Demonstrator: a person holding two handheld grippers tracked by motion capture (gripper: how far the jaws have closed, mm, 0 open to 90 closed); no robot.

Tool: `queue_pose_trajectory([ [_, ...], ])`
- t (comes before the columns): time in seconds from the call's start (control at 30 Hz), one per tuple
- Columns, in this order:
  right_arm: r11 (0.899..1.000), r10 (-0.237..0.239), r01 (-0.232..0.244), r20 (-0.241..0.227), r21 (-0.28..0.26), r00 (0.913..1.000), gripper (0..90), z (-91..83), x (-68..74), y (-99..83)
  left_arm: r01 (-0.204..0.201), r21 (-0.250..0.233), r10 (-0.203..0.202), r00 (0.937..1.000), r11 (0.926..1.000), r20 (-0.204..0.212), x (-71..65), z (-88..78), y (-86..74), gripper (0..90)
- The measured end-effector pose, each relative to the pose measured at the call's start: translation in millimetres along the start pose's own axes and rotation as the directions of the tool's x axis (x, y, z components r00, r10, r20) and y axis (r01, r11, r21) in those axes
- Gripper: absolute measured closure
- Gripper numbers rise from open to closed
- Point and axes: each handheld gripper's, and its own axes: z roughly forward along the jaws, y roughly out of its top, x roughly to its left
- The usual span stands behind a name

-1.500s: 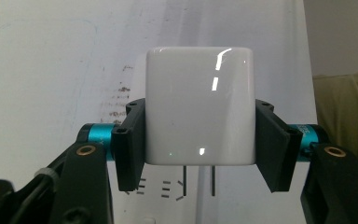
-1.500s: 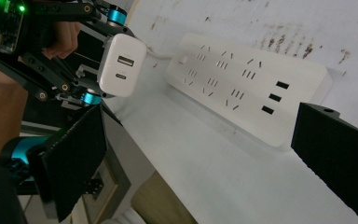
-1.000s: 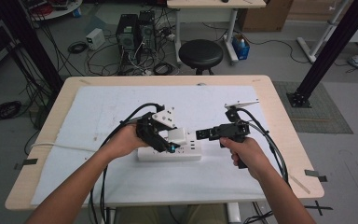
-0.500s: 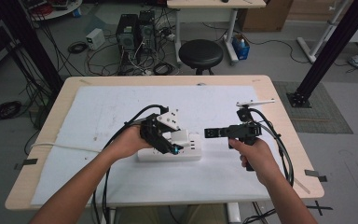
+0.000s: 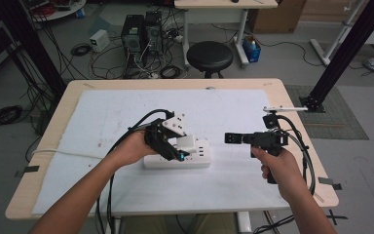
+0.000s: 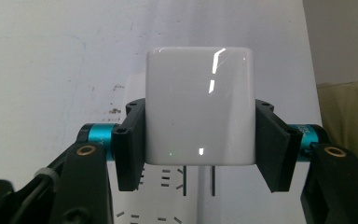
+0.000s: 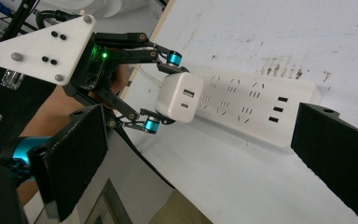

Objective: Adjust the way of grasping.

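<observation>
the left gripper clamps a white charger block between its jaws, just above the white power strip lying on the table. the right gripper hangs well to the side, jaws spread wide and empty.

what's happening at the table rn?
A person is plugging a white charger into a white power strip on the table. The left gripper is clamped on the charger, its prongs right at the strip's sockets. The right gripper hovers open off to the side, holding nothing.
</observation>
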Motion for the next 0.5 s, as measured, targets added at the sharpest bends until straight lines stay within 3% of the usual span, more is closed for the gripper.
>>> queue_pose_trajectory([
  [0.5, 0.997, -0.01, 0.012, 0.025, -0.08, 0.9996, 3.2, -28.7, 17.9, -21.5, 0.014, 0.003, -0.014, 0.9999, 0.9999, 0.0, 0.7, -0.7, -4.1, 42.4],
])
